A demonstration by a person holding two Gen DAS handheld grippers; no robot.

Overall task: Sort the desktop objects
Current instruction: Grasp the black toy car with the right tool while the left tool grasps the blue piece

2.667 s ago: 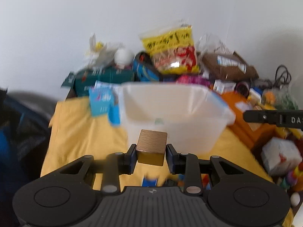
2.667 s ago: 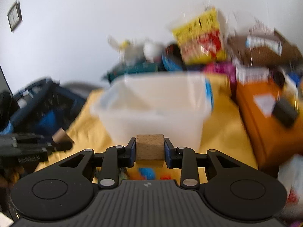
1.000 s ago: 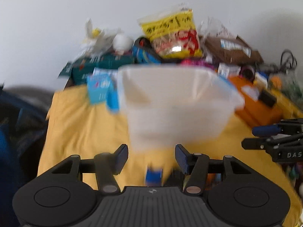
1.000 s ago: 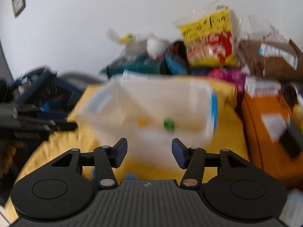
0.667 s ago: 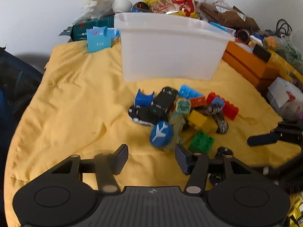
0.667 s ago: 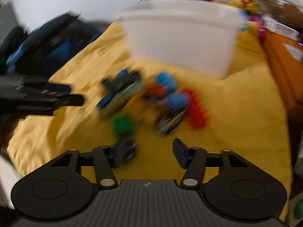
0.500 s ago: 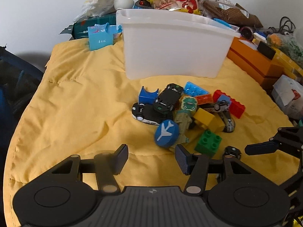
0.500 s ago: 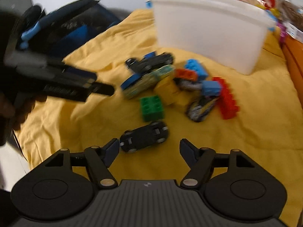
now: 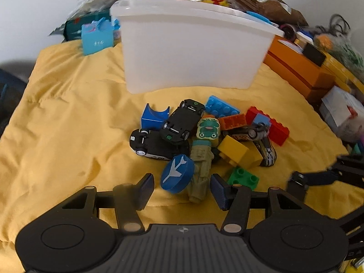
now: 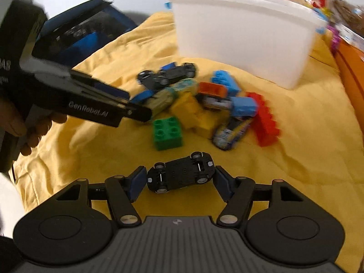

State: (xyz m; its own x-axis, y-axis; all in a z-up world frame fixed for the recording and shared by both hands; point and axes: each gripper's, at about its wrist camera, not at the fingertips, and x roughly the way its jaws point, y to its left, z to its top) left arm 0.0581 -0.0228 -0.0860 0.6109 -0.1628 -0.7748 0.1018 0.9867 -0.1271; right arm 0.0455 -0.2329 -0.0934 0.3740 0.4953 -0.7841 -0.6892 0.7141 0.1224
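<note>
The right gripper [image 10: 179, 179] is low over the yellow cloth [image 10: 307, 159] and its jaws are closing around a small black toy car [image 10: 180, 175]. The car lies on its roof between the two pads, wheels up, crosswise to the fingers; the pads look very near its ends, but I judge they do not press yet. It lies apart from the heap, so it is probably the easy one to take.

The left gripper [image 9: 180, 190] is open and empty. Between its fingers, a little ahead, lie a blue round disc [image 9: 177, 174] with a white plane sign and an olive-green figure [image 9: 200, 170], both at the near edge of the toy pile [image 9: 216, 132]. The white plastic bin [image 9: 193, 45] stands behind the pile, far ahead of both grippers, likely the place for sorted toys.
</note>
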